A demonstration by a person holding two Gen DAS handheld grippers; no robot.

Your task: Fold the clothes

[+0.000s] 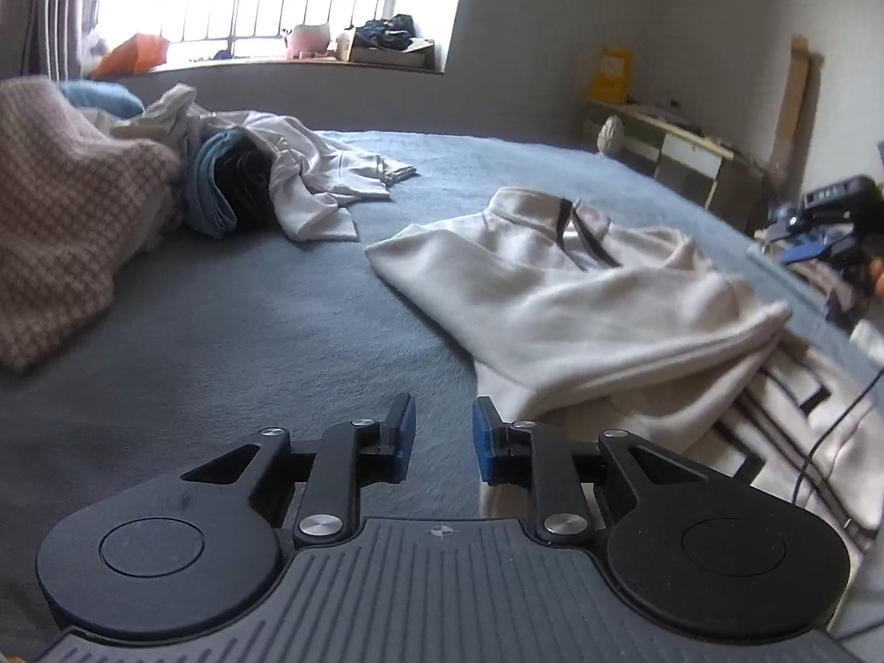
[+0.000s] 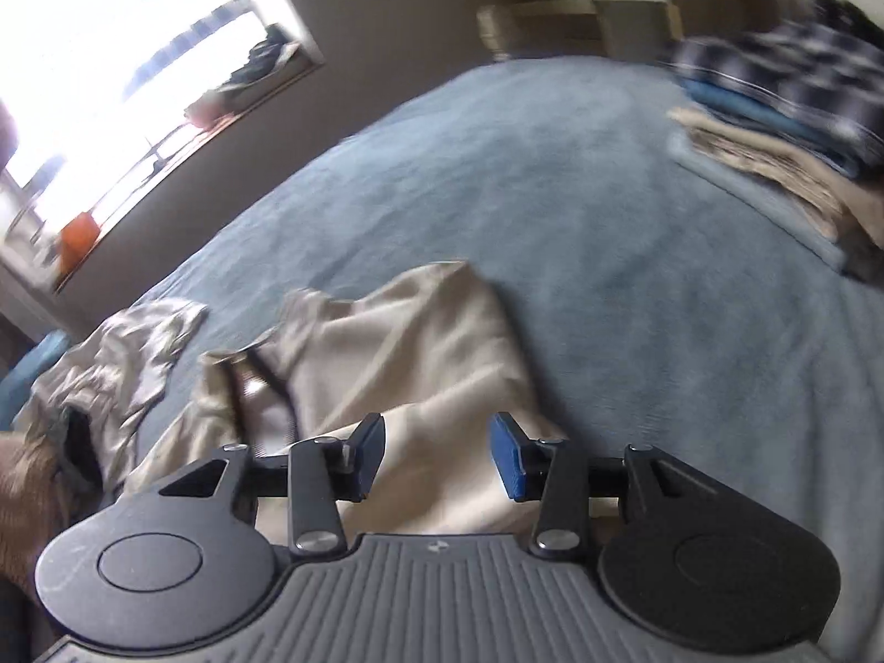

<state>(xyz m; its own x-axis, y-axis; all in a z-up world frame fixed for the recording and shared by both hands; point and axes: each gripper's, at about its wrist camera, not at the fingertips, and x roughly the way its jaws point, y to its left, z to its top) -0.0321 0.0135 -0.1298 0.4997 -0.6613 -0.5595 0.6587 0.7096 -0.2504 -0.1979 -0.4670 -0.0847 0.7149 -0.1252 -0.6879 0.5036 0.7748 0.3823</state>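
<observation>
A cream zip-neck top [image 1: 585,298] lies partly folded on a blue-grey bedspread [image 1: 248,342], its collar toward 12 o'clock and a doubled edge at 4 o'clock in the left wrist view. The left gripper [image 1: 442,431] hangs above the bedspread just beside the garment's lower edge, jaws a little apart, nothing between them. The right gripper [image 2: 439,453] hovers over the same top [image 2: 398,353], jaws wider apart and also empty. At 10 o'clock of the left view sits a heap of unfolded clothes [image 1: 287,177] beside a checked blanket [image 1: 61,204]. At 2 o'clock of the blurred right view, folded items form 1 stack [image 2: 784,127].
</observation>
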